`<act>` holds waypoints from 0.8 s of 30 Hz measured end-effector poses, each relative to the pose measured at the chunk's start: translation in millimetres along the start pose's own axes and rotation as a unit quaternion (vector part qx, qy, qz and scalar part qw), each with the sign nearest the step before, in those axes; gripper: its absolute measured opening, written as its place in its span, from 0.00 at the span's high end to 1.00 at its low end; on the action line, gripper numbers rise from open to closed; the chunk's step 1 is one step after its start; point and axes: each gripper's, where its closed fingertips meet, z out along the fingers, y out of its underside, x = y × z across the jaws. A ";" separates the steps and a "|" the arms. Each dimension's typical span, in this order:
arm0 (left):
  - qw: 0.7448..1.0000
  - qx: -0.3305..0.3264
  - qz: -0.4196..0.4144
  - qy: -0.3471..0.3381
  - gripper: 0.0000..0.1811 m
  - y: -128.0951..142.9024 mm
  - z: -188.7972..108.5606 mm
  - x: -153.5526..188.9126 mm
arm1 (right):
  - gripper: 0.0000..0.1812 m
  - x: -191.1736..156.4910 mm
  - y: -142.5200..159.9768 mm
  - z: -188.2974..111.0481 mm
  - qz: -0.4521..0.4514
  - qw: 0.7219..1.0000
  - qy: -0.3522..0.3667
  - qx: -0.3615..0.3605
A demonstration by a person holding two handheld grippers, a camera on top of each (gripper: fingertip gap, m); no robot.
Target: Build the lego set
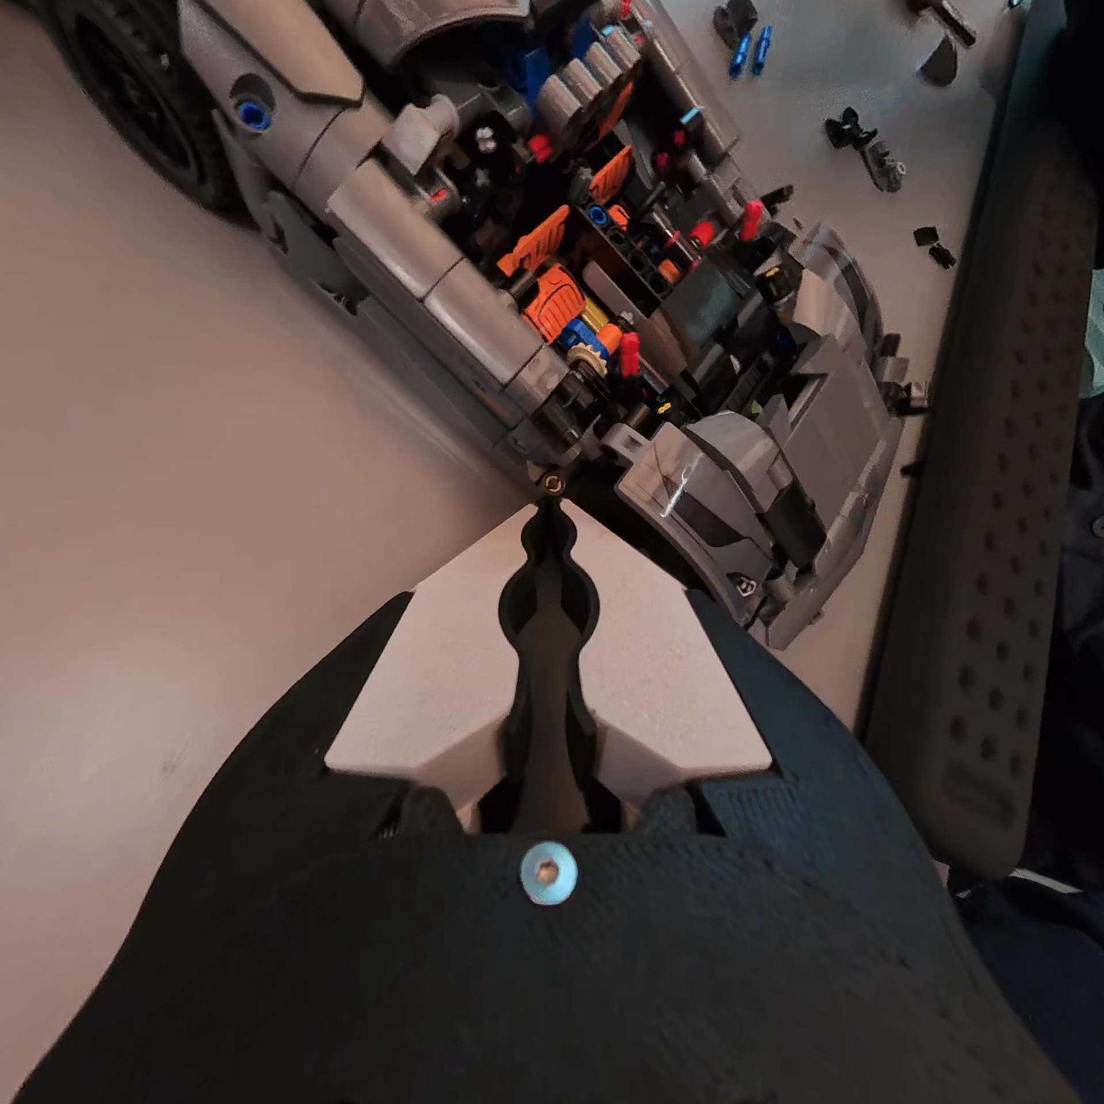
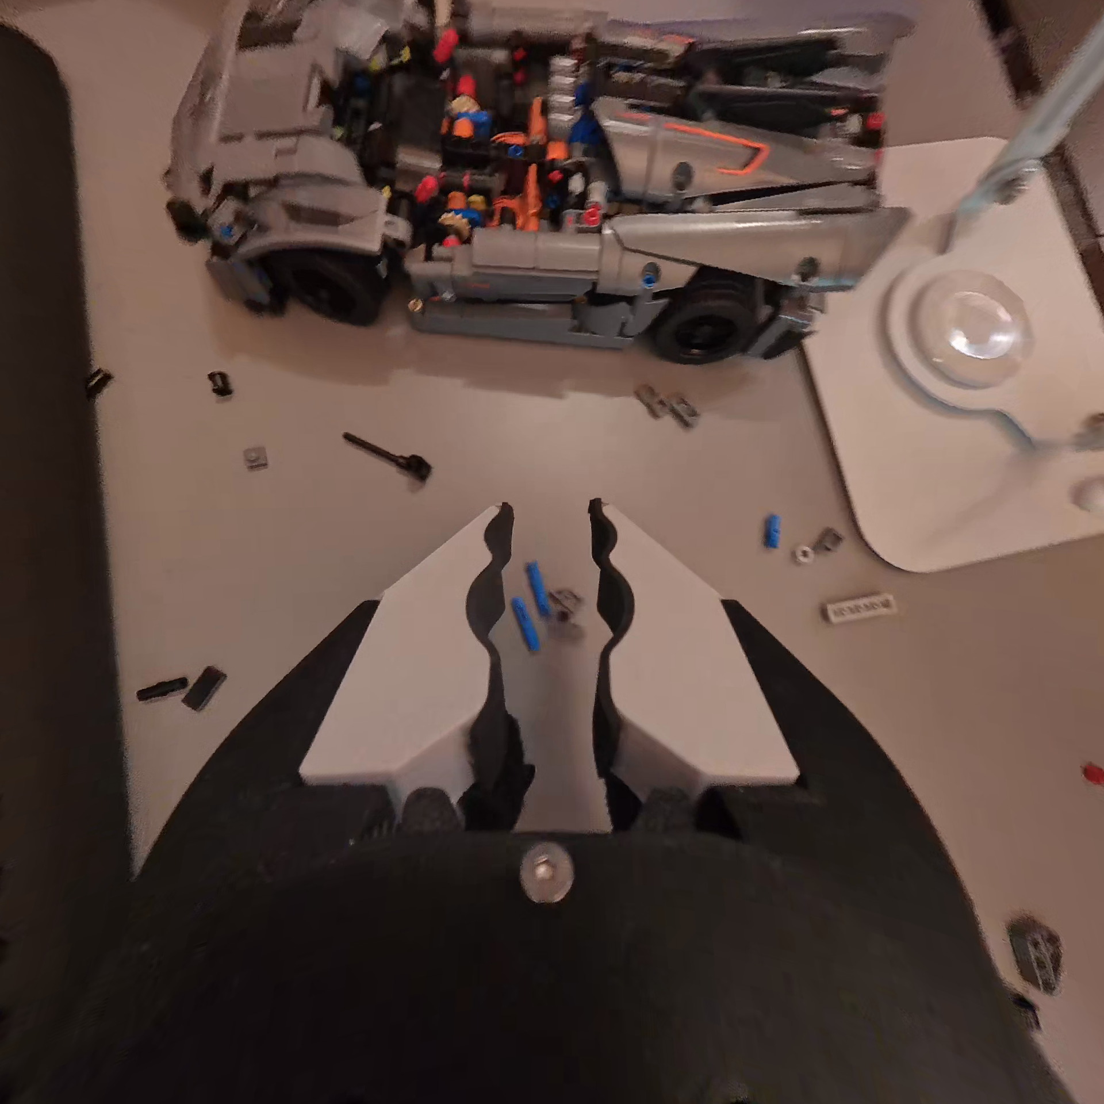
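Right gripper [image 2: 549, 508], jaws apart, hovers over two blue pins [image 2: 531, 603]; next it needs to drop and pinch one. Left gripper [image 1: 549, 508], closed on nothing I can see, sits just short of the tan pin [image 1: 554, 483] on the grey car [image 1: 418, 287].

Both tools look alike — the left gripper [image 1: 550, 508] and the right gripper [image 2: 548, 508] each have a rough black printed body, one silver screw with a washer at its centre, and pale wedge-shaped fingers lined with wavy black pads [image 2: 493, 573].
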 end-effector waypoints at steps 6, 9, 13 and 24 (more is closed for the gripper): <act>1.000 -0.013 0.026 0.011 1.00 -5.6 11.5 12.4 | 0.86 34.3 6.0 -34.2 0.067 0.996 0.029 0.057; 0.999 -0.016 0.037 0.018 1.00 -10.9 19.5 18.7 | 0.86 49.3 20.0 -43.9 0.088 0.993 0.050 0.054; 0.998 -0.013 0.049 0.049 1.00 -19.2 32.8 30.9 | 0.86 52.1 29.9 -51.3 0.099 0.993 0.042 0.054; 0.997 0.051 0.052 -0.002 1.00 -36.7 9.7 14.0 | 0.85 45.2 41.9 -49.2 0.084 0.996 0.036 0.020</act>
